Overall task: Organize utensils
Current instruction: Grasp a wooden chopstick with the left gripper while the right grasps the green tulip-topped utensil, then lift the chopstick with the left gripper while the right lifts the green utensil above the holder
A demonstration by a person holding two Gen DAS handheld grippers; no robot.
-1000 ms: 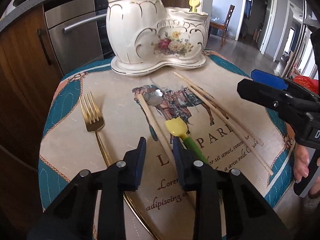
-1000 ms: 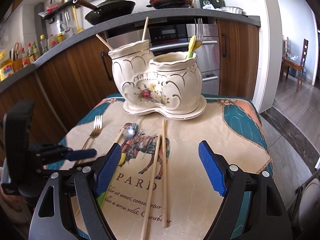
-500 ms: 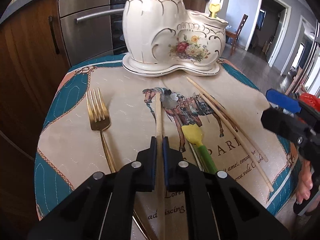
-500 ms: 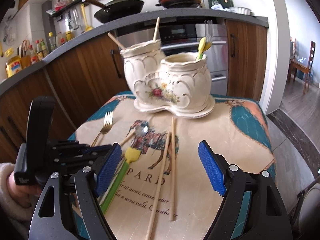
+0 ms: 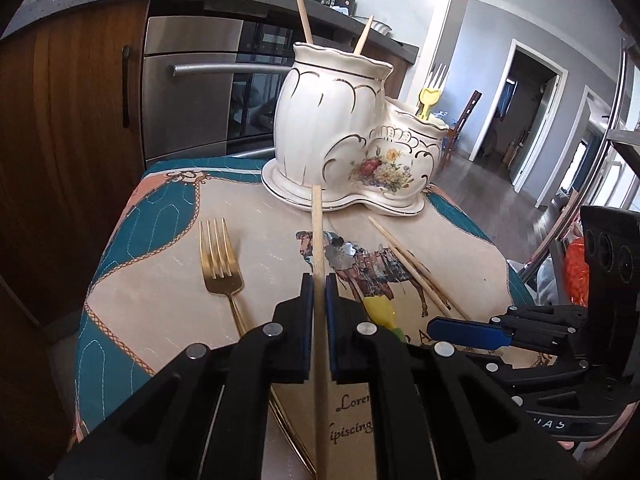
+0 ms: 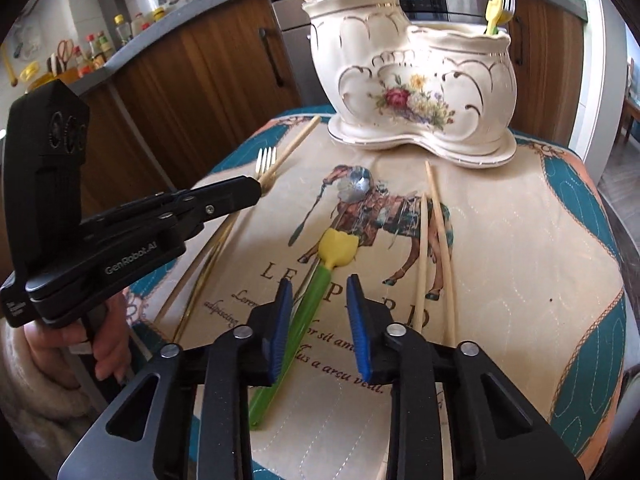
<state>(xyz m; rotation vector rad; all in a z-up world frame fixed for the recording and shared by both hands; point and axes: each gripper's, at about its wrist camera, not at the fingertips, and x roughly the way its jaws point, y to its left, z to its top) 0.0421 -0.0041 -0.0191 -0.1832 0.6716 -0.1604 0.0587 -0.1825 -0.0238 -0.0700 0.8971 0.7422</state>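
Note:
My left gripper is shut on a wooden chopstick, held tilted above the printed cloth; the chopstick also shows in the right wrist view. My right gripper hangs low over a utensil with a green handle and a yellow tulip end. Its blue jaws are closing with the handle between them, and the pads stand clear of it. A gold fork and two more chopsticks lie on the cloth. The cream two-pot holder stands behind them.
The holder has two sticks in its tall pot and a fork with a yellow tulip piece in the low pot. A shiny spoon bowl rests on the horse print. Wooden cabinets and an oven stand behind the small table. A hand holds the left gripper.
My left gripper has closed on the chopstick and lifted it off the cloth. My right gripper has come down over the green-handled utensil and its jaws have narrowed.

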